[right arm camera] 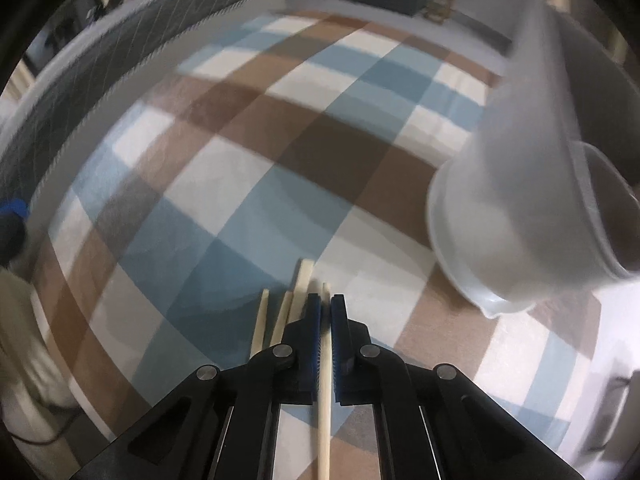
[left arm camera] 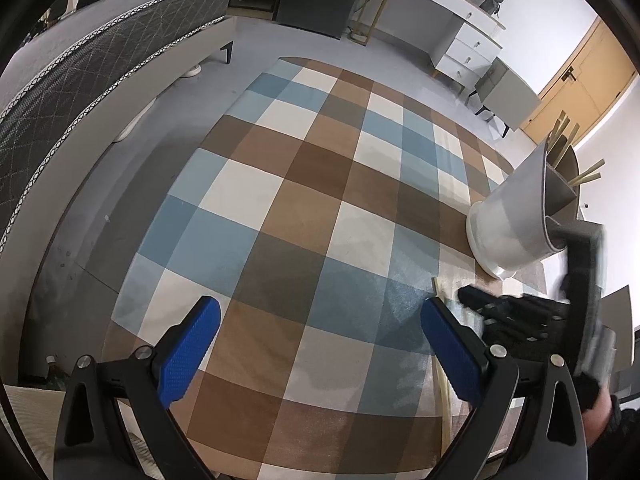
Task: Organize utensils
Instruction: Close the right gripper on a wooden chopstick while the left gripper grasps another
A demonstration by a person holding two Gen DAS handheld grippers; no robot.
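My right gripper point(right arm camera: 326, 300) is shut on a pale wooden chopstick point(right arm camera: 325, 380) that runs back between its blue pads. Several more chopsticks point(right arm camera: 280, 316) lie on the checked rug just left of its tip. A white utensil holder point(right arm camera: 528, 216) stands on a white saucer to the right; in the left wrist view the holder point(left arm camera: 516, 216) has chopsticks point(left arm camera: 564, 140) sticking out of its top. My left gripper point(left arm camera: 320, 332) is open and empty above the rug. The right gripper's black body point(left arm camera: 520, 316) shows at the right of that view.
A checked blue, brown and cream rug point(left arm camera: 304, 208) covers the floor. A grey patterned bed point(left arm camera: 80, 64) runs along the left. A white desk with drawers point(left arm camera: 460, 32) and a stool point(left arm camera: 504, 92) stand at the back right.
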